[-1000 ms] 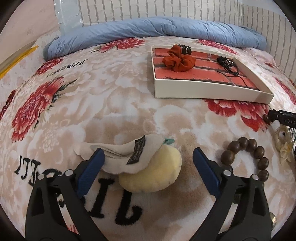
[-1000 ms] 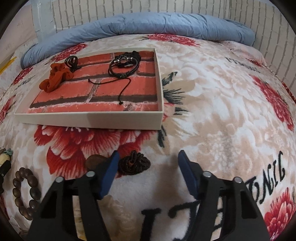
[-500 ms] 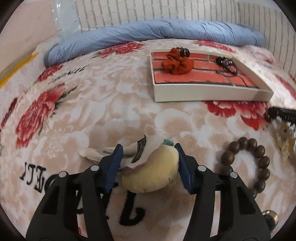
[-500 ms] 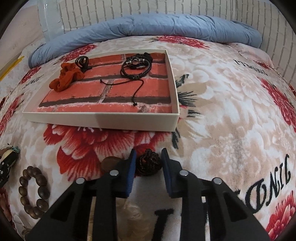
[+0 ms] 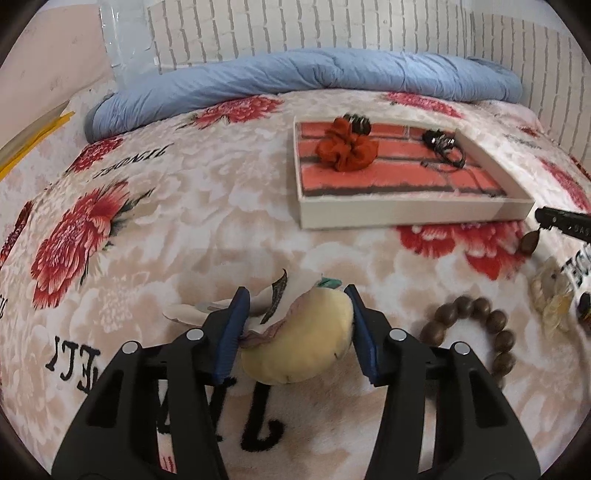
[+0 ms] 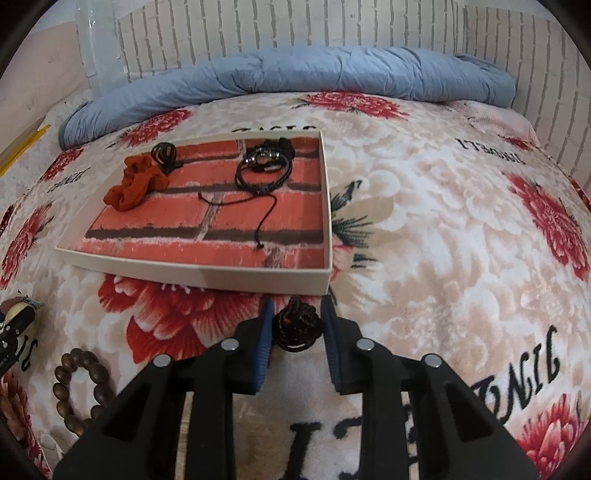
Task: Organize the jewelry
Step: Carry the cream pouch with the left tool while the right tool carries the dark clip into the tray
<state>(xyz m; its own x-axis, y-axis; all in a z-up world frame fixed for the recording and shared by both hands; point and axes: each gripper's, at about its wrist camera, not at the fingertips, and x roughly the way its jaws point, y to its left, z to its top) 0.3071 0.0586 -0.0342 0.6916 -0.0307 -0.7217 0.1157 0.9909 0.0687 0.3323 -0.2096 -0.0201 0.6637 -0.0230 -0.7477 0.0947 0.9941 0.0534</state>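
The left hand-held gripper (image 5: 295, 325) has just been closing, and its two blue pads now squeeze a soft yellow plush charm (image 5: 301, 341) with a pale cloth tag, low over the flowery bed blanket (image 5: 184, 221). The right hand-held gripper (image 6: 295, 332) has also just been closing, and it pinches a dark braided knot (image 6: 295, 326) right in front of the near wall of the shallow white tray (image 6: 207, 271). The tray sits flat on the blanket with a red brick picture inside. In it lie an orange scrunchie (image 6: 133, 182), a small black hair tie (image 6: 165, 154) touching it, and a black cord bracelet (image 6: 264, 166) with one loose string trailing toward the near wall. The tray's near half is bare. There is wide open blanket to the right of the tray in the right wrist view, and more open blanket left of the tray in the left wrist view. A blue rolled quilt (image 6: 295, 75) runs along the far edge of the bed under a white brick wall (image 6: 295, 26). A brown bead bracelet (image 5: 476, 332) lies on the blanket just beside the left gripper. Only the left wrist view shows a pale yellowish trinket (image 5: 550, 299) past the beads, too blurry to name, and a black tip of the other gripper near the tray's corner. Only the right wrist view shows all of the tray's inside.
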